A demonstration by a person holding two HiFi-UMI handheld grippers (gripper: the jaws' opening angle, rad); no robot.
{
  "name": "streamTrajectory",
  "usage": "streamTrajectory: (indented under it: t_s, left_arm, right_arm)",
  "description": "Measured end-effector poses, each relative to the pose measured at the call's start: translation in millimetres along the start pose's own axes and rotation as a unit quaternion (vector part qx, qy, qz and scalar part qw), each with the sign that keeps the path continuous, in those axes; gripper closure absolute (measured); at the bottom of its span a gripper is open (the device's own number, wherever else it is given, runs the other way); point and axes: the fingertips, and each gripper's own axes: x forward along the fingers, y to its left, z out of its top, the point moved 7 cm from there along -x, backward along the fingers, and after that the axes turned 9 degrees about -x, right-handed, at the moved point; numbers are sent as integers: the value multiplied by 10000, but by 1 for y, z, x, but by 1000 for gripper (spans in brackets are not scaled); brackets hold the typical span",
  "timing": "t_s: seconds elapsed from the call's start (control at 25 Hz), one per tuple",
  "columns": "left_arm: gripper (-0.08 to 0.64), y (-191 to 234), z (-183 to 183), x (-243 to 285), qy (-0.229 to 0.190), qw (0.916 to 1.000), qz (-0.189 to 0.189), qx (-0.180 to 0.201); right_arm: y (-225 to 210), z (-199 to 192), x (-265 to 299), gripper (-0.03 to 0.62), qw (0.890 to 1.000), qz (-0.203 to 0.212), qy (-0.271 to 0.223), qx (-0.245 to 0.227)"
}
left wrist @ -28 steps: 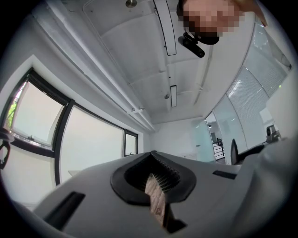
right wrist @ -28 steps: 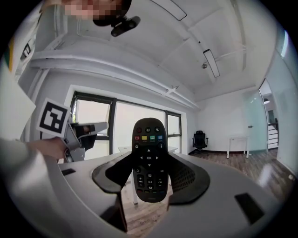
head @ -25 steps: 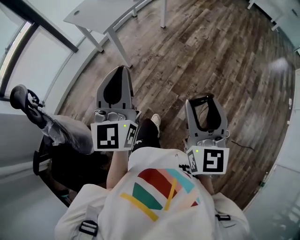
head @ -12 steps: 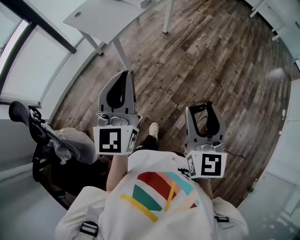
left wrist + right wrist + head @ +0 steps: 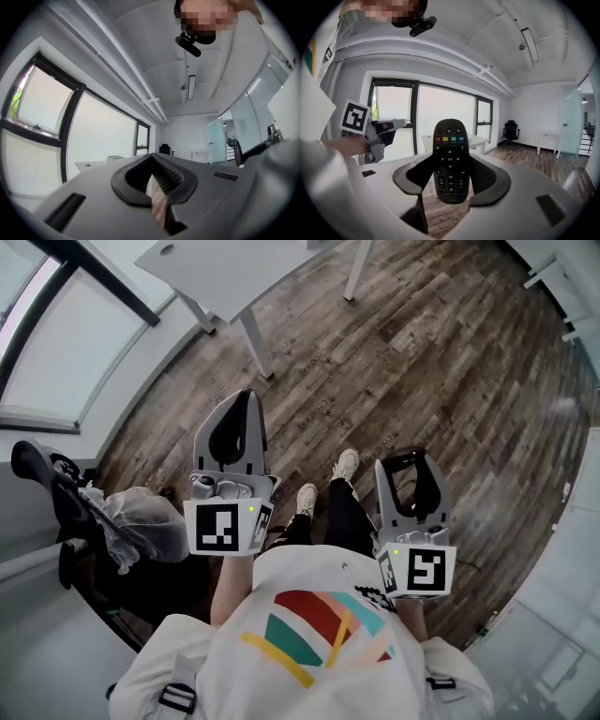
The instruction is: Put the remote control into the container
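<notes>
Our right claw (image 5: 451, 180) grips the lower half of the remote control (image 5: 450, 154), whose long axis runs out along the jaws, while our left claw (image 5: 157, 185) is closed and empty; no container shows, only wooden floor (image 5: 422, 362).

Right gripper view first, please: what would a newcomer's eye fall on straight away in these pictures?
The black oval remote control with coloured buttons, held upright in the right gripper, fills the middle of that view. In the head view, both grippers hang over a dark wood-plank floor, the left gripper shut and empty.
</notes>
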Motion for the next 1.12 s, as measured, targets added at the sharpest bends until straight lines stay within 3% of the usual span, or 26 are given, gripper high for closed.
streamTrajectory:
  t_s: [0.2,0.56,0.84,1.12]
  left_arm:
    - [557,2,-8,27,40,9995,323,46]
    - [557,-26,-19,120,80,9985,278,464]
    - [557,-45,-12,195,31,9978,331,566]
    - [557,-41,3,224,-248,9949,669,714]
  right_arm:
    - [-24,4,45,350,9992,238,-319,60]
    - [-86,-3,126,350,9946,872,-293,488]
    - [-144,13,176,351,9929,1085,-434,204]
    - [-175,34,200,350,9903,1065,-896,51]
